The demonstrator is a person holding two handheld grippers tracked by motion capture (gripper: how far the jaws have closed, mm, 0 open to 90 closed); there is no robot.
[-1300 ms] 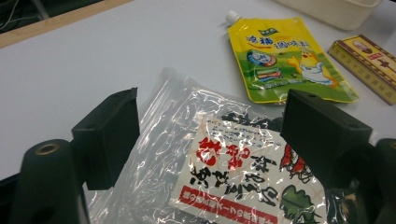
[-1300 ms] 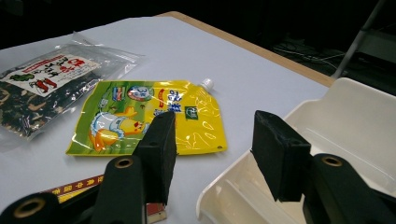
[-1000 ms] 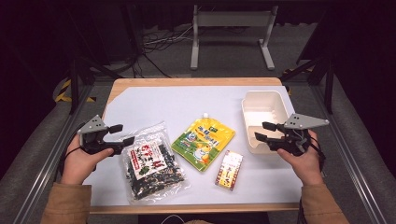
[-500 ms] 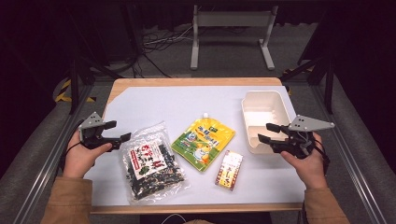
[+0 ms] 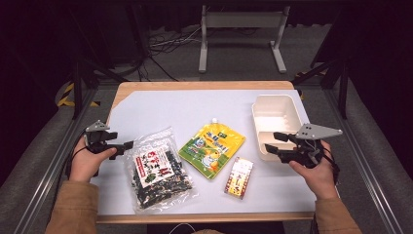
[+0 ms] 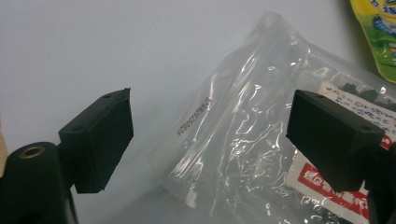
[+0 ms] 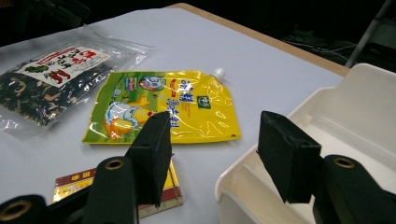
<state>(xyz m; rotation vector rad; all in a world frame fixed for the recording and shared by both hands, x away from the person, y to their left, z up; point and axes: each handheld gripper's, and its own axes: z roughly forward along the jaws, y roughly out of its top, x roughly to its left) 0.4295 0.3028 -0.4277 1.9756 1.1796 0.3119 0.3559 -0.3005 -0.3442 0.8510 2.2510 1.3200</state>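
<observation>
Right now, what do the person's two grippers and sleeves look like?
Both tools are black. The left gripper and the right gripper each carry a grey three-cornered plate on top, and a thin dark cable trails by each hand. In the gripper views the jaws end in blocky black pads with small round holes. The sleeves are tan-brown.

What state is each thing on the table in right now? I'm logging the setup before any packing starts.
Left claw: open, at the clear bag's edge, holding nothing.
Right claw: open, at the container's near rim, holding nothing.
Clear snack bag: lying flat, sealed.
Yellow spout pouch: lying flat, cap on.
Small box: lying flat, closed.
White container: lidless, empty.
</observation>
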